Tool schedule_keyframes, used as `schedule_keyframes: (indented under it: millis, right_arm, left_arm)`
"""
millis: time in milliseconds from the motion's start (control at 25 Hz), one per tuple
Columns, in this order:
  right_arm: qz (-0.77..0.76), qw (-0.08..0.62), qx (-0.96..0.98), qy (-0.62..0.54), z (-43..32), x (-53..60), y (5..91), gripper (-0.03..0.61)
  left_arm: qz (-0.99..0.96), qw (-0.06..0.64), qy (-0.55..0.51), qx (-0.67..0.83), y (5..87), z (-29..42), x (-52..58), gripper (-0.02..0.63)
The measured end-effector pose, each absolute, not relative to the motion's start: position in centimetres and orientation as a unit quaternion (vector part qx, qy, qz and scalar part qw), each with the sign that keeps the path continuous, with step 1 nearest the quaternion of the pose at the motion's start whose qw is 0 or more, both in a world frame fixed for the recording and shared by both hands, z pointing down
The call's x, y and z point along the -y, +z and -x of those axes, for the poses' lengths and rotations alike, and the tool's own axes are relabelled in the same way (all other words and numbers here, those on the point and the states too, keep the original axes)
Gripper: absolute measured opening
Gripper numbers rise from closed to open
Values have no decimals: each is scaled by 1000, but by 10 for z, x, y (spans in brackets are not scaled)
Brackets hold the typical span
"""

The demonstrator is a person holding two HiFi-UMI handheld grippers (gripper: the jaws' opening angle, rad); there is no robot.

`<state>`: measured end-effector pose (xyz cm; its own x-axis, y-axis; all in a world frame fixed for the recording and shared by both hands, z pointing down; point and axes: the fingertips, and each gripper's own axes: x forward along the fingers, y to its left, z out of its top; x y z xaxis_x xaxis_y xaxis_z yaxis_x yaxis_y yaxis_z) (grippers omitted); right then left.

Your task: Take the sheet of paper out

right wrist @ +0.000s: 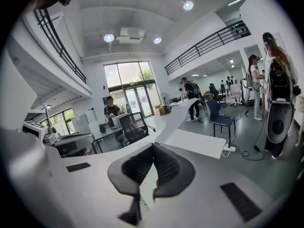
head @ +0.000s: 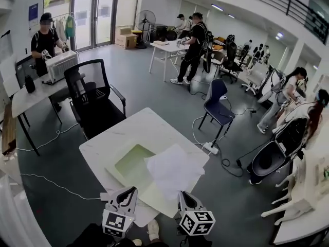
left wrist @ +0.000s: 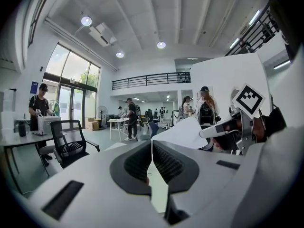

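In the head view a white surface [head: 128, 130] carries a pale green folder [head: 131, 164], lying flat. The sheet of paper [head: 174, 173] hangs raised over the folder's right half. The left tongs [head: 129, 193] sit at the folder's near edge and the right tongs [head: 182, 194] at the sheet's near edge. I judge the job mostly done: the sheet is lifted and looks largely free, though I cannot tell whether its far edge is clear of the folder. What is left is to draw it fully away.

The left gripper view shows the left tongs closed on a thin pale green edge (the folder, going by its colour). Beyond them the white sheet rises towards the other gripper.

In the right gripper view the right tongs are shut on the sheet, which runs up and away from the pads above the bare surface.

Nothing else lies on the surface to catch the paper. A black office chair [head: 95, 99] stands just behind it, and a blue chair [head: 218, 107] and a power strip [head: 209, 147] with trailing cables are off to the right, on the floor. Several people work at other tables, well apart from this one.
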<state>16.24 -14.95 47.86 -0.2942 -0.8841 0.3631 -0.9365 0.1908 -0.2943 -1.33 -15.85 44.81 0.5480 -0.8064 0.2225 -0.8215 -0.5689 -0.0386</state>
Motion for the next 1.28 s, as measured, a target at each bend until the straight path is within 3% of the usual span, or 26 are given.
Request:
schedule_keyframes:
  millis: [760, 1280]
  right_arm:
    - [-666, 10, 714, 214, -196, 29, 464, 17]
    - [-683, 2, 698, 215, -205, 22, 472, 17]
  left_arm:
    - [-924, -2, 107, 367, 441, -30, 80, 26]
    - [-930, -12, 119, 347, 450, -41, 81, 26]
